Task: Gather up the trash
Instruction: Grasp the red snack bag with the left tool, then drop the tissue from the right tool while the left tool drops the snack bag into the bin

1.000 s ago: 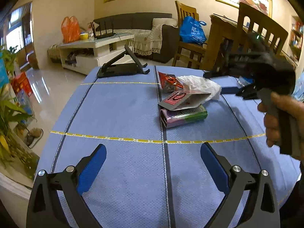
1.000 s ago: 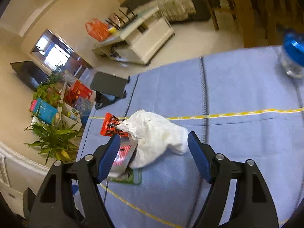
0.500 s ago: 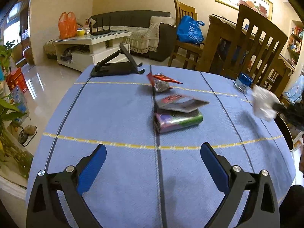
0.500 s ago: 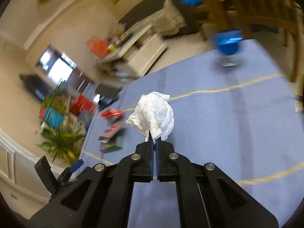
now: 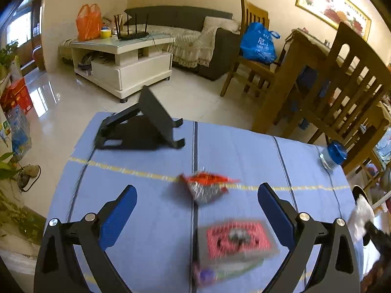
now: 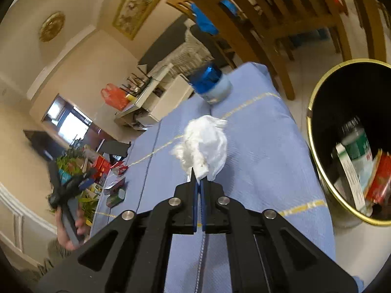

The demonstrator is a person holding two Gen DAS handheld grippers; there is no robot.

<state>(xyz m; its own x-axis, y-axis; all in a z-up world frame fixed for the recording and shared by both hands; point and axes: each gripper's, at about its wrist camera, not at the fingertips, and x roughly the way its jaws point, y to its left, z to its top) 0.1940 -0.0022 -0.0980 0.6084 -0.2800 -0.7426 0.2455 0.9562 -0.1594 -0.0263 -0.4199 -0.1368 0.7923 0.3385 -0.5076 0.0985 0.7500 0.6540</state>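
The right gripper point(image 6: 198, 183) has its jaws pinched on a crumpled white tissue point(image 6: 204, 144), light, soft and tear-prone; it bunches just ahead of the jaws, left of the bin point(image 6: 315, 112)

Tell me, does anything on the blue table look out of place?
Yes. A torn red wrapper and a red-printed packet lie loose on the tablecloth, litter not yet collected. The right gripper holds a crumpled white tissue.

Each hand-held gripper, left point(image 5: 195, 205) and right point(image 6: 198, 183), has a black plastic frame with triangular cut-outs, round silver screws at the joints, and two fingers point(image 5: 117, 214) with flat blue pads.
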